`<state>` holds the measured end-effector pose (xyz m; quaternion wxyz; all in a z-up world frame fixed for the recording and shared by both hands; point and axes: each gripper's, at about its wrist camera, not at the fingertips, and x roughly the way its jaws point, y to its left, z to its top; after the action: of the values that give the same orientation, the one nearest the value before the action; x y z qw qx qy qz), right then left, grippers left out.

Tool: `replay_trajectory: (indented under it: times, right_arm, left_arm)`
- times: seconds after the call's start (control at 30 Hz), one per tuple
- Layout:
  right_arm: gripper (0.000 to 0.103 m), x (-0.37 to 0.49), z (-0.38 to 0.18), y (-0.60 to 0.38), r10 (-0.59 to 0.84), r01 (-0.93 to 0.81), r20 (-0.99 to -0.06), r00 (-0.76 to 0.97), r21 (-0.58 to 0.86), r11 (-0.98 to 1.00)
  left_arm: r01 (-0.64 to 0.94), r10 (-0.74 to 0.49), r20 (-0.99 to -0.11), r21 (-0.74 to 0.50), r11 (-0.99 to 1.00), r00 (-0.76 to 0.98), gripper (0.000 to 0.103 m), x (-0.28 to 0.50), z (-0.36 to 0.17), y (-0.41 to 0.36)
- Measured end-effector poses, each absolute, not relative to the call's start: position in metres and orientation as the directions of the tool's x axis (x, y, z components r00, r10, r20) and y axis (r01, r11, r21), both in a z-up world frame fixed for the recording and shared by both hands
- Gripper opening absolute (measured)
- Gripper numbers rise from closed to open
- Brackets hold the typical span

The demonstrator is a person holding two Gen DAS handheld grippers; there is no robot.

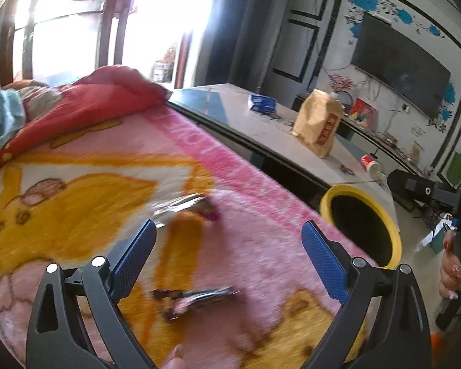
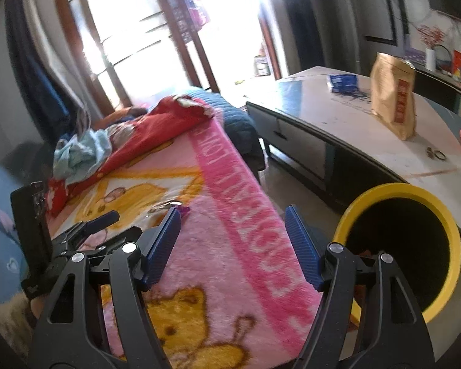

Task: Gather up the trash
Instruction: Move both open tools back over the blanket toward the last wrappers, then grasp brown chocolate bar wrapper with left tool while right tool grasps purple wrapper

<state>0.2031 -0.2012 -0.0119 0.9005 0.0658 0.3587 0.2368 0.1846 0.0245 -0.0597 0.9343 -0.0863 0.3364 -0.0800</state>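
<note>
Two crumpled foil snack wrappers lie on a pink and yellow cartoon blanket [image 1: 246, 215]. The near wrapper [image 1: 196, 299] lies between and just beyond my left gripper's fingers. The far wrapper [image 1: 184, 207] lies ahead of the left fingertip and also shows in the right wrist view [image 2: 169, 206]. My left gripper [image 1: 229, 230] is open and empty above the blanket. My right gripper [image 2: 232, 215] is open and empty over the blanket's pink border. A yellow-rimmed bin [image 1: 393, 230] stands on the floor to the right of the bed, also in the right wrist view [image 2: 445, 227].
A low table [image 1: 261, 129] beyond the bin carries a brown paper bag [image 1: 318, 123], a blue packet [image 1: 262, 103] and a tipped red and white cup [image 1: 372, 164]. A red quilt [image 1: 86, 104] and clothes are heaped at the bed's far end. The left gripper's body [image 2: 76, 233] shows at left.
</note>
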Motion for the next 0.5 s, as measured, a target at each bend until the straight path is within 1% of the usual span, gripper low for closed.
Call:
replay_trajectory:
  times: [0.13, 0.27, 0.5]
  right_arm:
    - [0.062, 0.215, -0.020, -0.176, 0.489, -0.430, -0.643, 0.590, 0.262, 0.864]
    - [0.062, 0.234, -0.033, -0.148, 0.476, -0.479, -0.678, 0.560, 0.204, 0.854]
    - [0.062, 0.263, -0.051, -0.101, 0.489, -0.573, -0.731, 0.475, 0.164, 0.803]
  left_arm:
    - [0.083, -0.195, -0.631, -0.203, 0.976, 0.751, 0.091, 0.179, -0.066, 0.043]
    - [0.121, -0.217, -0.650, -0.190, 0.974, 0.728, 0.077, 0.175, -0.073, 0.053]
    - [0.233, -0.266, -0.680, -0.142, 0.962, 0.683, 0.063, 0.171, -0.086, 0.048]
